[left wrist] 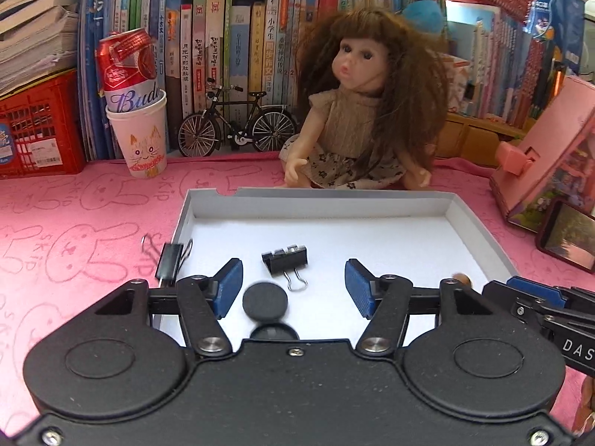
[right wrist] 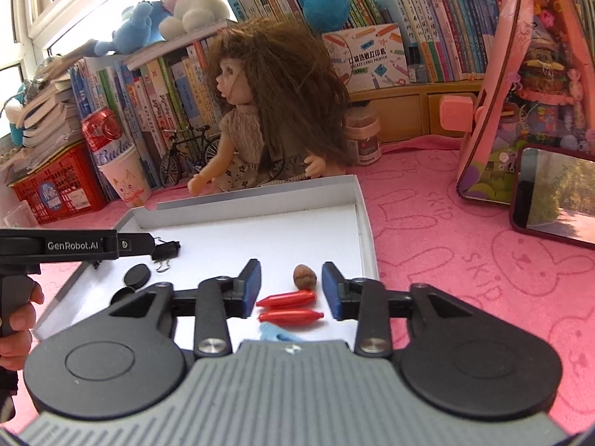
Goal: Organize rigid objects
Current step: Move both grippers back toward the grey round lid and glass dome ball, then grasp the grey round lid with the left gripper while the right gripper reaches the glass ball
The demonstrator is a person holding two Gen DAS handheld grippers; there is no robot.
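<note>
A shallow white tray (left wrist: 334, 196) (right wrist: 260, 190) lies on the pink cloth. My left gripper (left wrist: 293, 278) stands open low over its near left part. A black disc (left wrist: 265, 301) lies just inside the left pad without touching it. A black binder clip (left wrist: 285, 260) lies a little farther in. A second binder clip (left wrist: 171, 259) rests at the tray's left rim. My right gripper (right wrist: 290, 290) is open over the near right part, around two red capsule shapes (right wrist: 286, 299) and behind a brown nut (right wrist: 305, 277); neither touches the pads. A pale blue piece (right wrist: 276, 334) peeks out below.
A doll (left wrist: 357, 111) sits right behind the tray, with a toy bicycle (left wrist: 238, 124) and a can in a paper cup (left wrist: 137, 119) to its left. Books line the back. A pink toy house (right wrist: 528, 85) and a phone (right wrist: 554, 197) stand to the right. A hand (right wrist: 18, 319) holds the left gripper.
</note>
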